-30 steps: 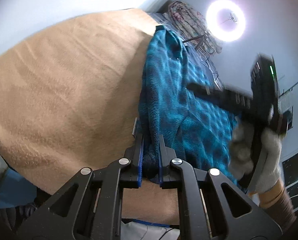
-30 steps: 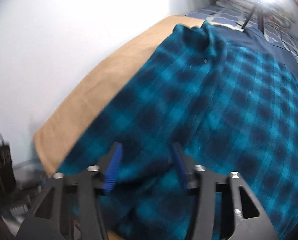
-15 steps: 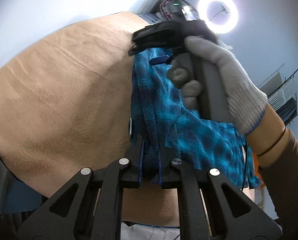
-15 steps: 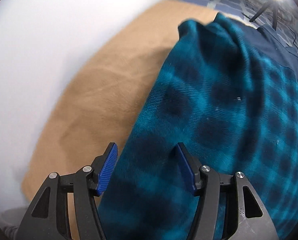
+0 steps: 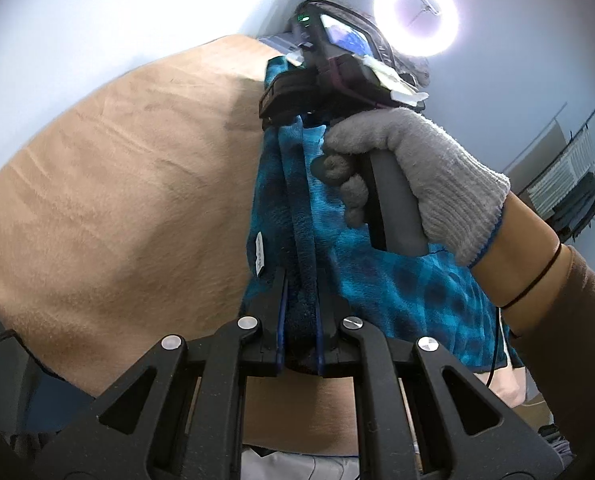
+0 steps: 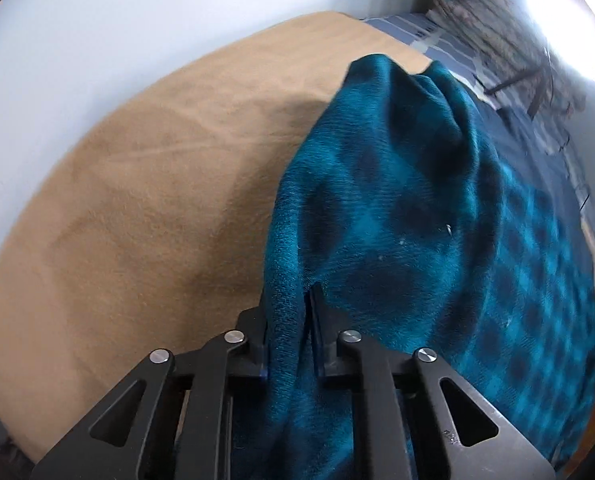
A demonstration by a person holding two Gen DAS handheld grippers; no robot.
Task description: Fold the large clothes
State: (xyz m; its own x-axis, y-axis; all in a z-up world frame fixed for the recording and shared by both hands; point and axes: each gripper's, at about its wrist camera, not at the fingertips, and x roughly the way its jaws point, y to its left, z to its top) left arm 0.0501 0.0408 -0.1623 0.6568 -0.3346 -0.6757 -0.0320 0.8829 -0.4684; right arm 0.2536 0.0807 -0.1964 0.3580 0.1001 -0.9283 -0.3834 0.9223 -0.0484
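A glowing white ring lamp (image 5: 416, 15) glares at the top of the left wrist view, and the same light blows out the upper right corner of the right wrist view. Both pictures bulge with fisheye curving and darken at the corners. The fuzzy teal-and-black checked blanket (image 6: 517, 264) blurs toward the right edge, and casts a soft shadow on the tan fleece bed cover (image 6: 145, 184).

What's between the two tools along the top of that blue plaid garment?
Only a taut edge of the blue plaid garment runs from the left tool to the right tool, seen in the left wrist view.
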